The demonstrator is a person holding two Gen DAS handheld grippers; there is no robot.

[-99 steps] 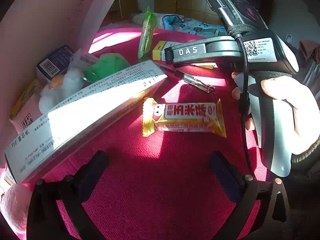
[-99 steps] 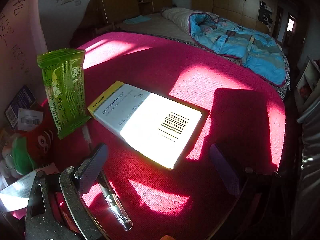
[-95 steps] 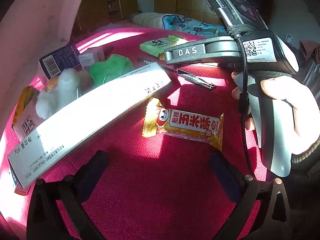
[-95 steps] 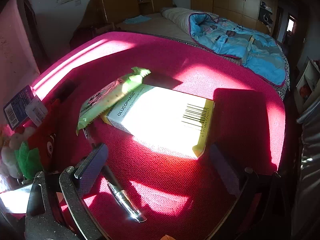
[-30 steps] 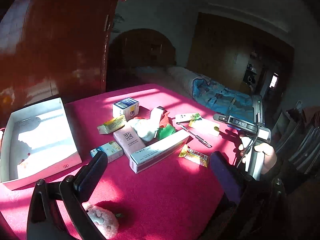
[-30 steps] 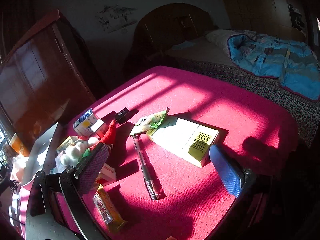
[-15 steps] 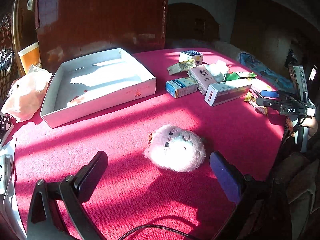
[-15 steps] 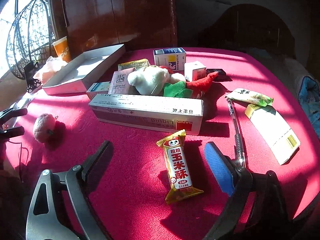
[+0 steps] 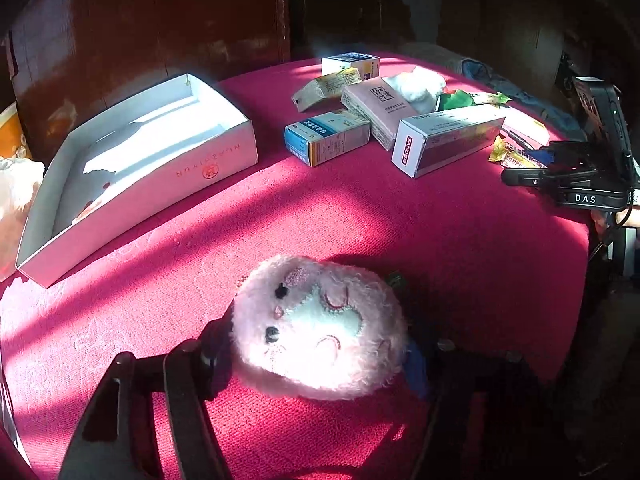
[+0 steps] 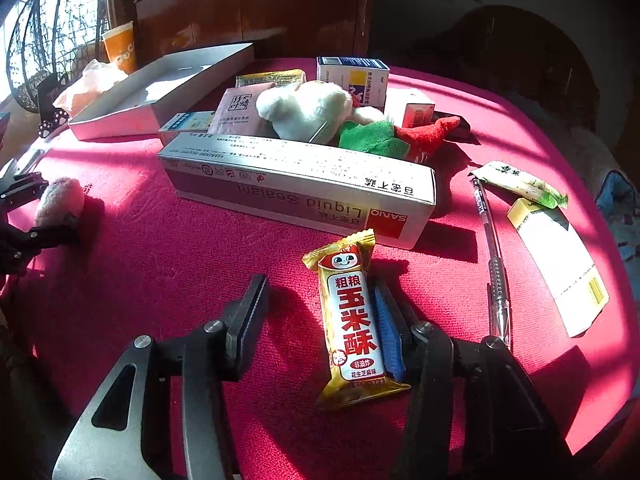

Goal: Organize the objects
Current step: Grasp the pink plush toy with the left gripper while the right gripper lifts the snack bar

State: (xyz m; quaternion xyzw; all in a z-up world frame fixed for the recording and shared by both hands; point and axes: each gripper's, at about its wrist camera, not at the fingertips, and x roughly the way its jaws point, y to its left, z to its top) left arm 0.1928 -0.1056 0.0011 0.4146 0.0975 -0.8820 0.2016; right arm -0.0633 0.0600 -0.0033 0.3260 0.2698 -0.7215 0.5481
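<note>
My left gripper (image 9: 320,356) is closed around the pink fluffy toy (image 9: 318,326), which sits on the red surface (image 9: 360,220) near the white box (image 9: 132,160). My right gripper (image 10: 320,312) is partly open. The yellow snack bar (image 10: 352,316) lies between its 2 fingers, touching the blue one (image 10: 386,328).

The left hand-held gripper (image 9: 320,354) clasped a pink plush toy (image 9: 318,326) near the surface's (image 9: 360,216) front edge.
</note>
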